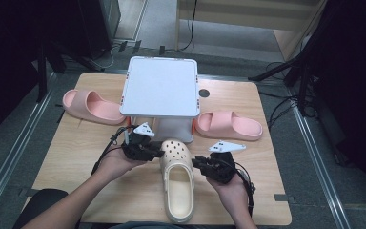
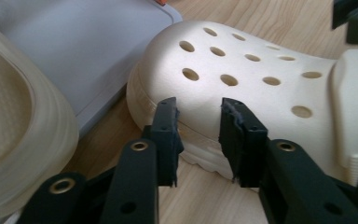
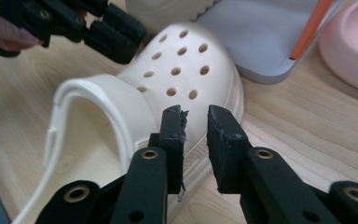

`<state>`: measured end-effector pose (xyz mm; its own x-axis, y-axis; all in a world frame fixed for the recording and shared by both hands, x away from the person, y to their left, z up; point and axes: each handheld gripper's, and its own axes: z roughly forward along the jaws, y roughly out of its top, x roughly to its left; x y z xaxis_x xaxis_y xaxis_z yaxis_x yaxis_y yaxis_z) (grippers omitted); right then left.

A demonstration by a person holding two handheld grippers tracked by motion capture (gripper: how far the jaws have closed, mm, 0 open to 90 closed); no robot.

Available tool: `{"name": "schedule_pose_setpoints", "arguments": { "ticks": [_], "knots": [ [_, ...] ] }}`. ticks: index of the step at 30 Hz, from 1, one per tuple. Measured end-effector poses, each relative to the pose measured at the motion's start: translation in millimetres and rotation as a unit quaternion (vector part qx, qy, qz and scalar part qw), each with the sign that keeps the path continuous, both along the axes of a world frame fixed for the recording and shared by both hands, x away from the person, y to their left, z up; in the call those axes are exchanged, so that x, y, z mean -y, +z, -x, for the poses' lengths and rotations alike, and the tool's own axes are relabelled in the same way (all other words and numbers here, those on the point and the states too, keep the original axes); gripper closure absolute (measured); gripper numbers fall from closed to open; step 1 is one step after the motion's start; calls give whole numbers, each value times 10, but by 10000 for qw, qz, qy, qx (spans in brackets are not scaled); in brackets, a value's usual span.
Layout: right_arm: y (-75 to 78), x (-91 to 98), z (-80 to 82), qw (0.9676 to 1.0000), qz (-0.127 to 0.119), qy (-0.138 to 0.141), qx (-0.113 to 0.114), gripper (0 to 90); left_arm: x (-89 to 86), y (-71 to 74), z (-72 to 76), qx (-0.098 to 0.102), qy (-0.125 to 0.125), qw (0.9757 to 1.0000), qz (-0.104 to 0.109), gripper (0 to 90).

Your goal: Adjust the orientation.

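Wooden table [image 1: 76, 157] carries a cream clog [image 1: 177, 179] at its near middle, toe touching the white stand [image 1: 160, 86]. Left gripper [image 1: 145, 151] and right gripper [image 1: 205, 164] flank it, jaws apart, holding nothing. 2 pink slides [image 1: 86, 106] lie beside the stand.

Your left gripper [image 1: 155, 151] sits at the cream clog's [image 1: 177, 183] toe, right gripper [image 1: 196, 163] at its side, both jaws slightly apart

light: bright overhead, soft | surround: dark | glare: clog [image 2: 261, 70] toe | focus: near edges blurred
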<state>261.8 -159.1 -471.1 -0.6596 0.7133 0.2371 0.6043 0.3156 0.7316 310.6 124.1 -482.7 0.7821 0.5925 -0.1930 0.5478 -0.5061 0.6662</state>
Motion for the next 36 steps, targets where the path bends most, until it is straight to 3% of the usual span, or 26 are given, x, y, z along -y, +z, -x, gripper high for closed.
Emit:
{"name": "schedule_pose_setpoints", "arguments": {
  "ticks": [6,13,18,26,33,36],
  "knots": [
    [118,85,211,9994,-284,-180,84,716,-64,185,56,31,-90,9998,173,589],
    [89,-17,400,9995,-269,-142,81,605,-224,418,32,63,51,9991,428,563],
    [22,-119,403,9999,-116,-72,-7,534,-303,589,21,189,32,9986,492,559],
    [-100,-221,330,9998,67,1,-165,501,-393,811,-73,189,55,9984,526,546],
    [-197,-289,281,9993,324,-45,-186,483,-379,1055,-247,210,23,9980,604,529],
    [-230,-293,262,9990,337,-119,-253,474,-362,1139,-362,217,37,9986,491,525]
  ]
}}
